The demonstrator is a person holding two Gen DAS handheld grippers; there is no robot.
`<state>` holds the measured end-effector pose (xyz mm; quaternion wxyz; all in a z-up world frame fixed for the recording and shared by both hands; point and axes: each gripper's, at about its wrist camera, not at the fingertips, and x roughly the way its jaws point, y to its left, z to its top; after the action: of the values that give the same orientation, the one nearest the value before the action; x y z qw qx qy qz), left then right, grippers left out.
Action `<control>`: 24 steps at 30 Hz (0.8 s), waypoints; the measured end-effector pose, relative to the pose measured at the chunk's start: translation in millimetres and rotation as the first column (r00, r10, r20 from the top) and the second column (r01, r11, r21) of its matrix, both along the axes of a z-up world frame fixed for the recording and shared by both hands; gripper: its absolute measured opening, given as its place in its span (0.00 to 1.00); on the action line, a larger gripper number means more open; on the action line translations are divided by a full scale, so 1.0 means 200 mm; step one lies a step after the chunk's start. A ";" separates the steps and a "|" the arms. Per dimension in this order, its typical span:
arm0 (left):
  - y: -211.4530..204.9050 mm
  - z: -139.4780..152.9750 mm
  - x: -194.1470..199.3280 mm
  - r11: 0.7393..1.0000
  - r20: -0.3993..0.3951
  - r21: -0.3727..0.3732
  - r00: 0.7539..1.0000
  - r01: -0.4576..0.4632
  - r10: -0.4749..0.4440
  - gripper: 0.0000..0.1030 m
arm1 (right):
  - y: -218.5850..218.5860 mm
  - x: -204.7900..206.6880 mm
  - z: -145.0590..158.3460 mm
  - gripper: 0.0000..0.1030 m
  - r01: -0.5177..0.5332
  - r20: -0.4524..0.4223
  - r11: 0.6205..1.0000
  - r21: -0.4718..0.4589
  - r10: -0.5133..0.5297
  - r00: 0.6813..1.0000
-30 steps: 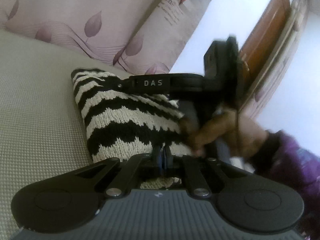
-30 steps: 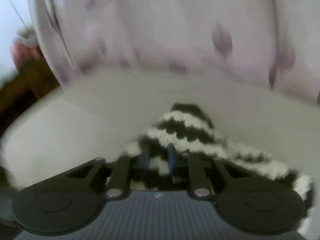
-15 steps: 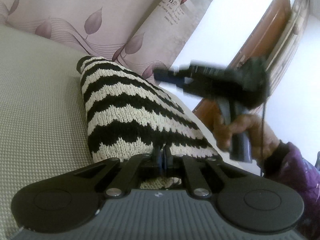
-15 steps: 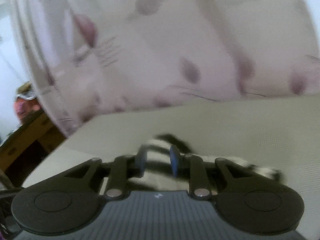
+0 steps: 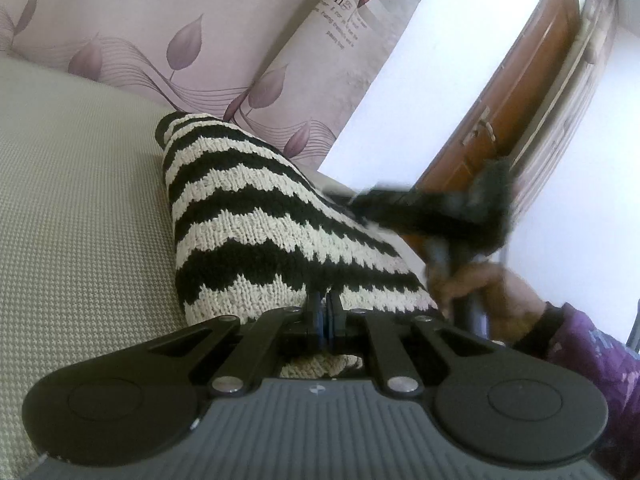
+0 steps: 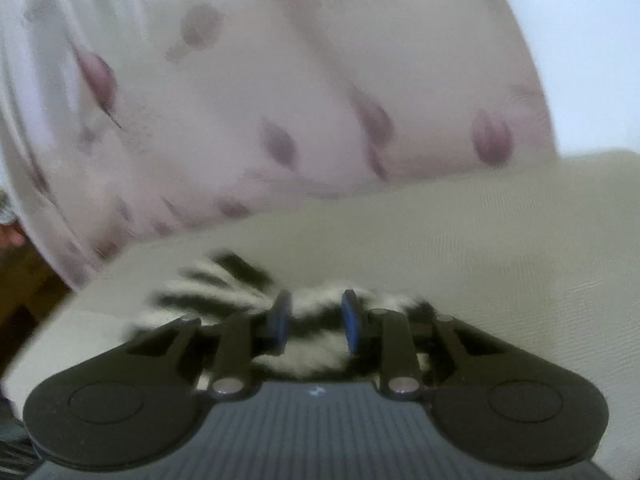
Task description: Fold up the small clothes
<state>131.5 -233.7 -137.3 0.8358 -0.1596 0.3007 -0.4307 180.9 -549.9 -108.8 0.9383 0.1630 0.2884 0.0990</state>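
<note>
Stripes of black and cream run across the small knitted top [image 5: 256, 216], which lies on the pale woven cushion [image 5: 80, 216] close to its back edge, where the flowery pillows [image 5: 132, 28] lean. On the left, the left gripper [image 5: 323, 312] has its blue pads pressed tight together on the near edge of the top, with a bit of the knit squeezed between them, and it lifts that edge so the cloth slopes down to the far end. I think this hand should stay put and hold firm, so the top does not slide while the other side is worked. Going right, the person's hand [image 5: 484, 288] in a purple sleeve [image 5: 592, 356] holds the right gripper [image 6: 316, 324], blurry in the left view. Its jaws have just been opening; the pads now stand a little way apart with striped knit showing between them, and they do not seem to press on it. It looks like this hand has let go after a fold, though I cannot tell how neat the fold is. A good next move would be to pull away gently so nothing drags. One pillow at the back shows small printed writing [image 5: 340, 4]; I can read only "aic" and "lings", the rest is too tiny.
</note>
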 end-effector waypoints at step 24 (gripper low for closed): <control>-0.02 0.01 -0.04 0.999 0.052 0.048 0.999 0.001 -0.003 0.13 | 0.04 -0.69 -0.13 0.36 -0.006 0.073 0.999 0.051 0.003 0.997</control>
<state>124.4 -237.0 -136.2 0.8465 -0.1278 0.2893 -0.4283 42.7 -542.6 -134.2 0.9435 0.1825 0.2517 0.1144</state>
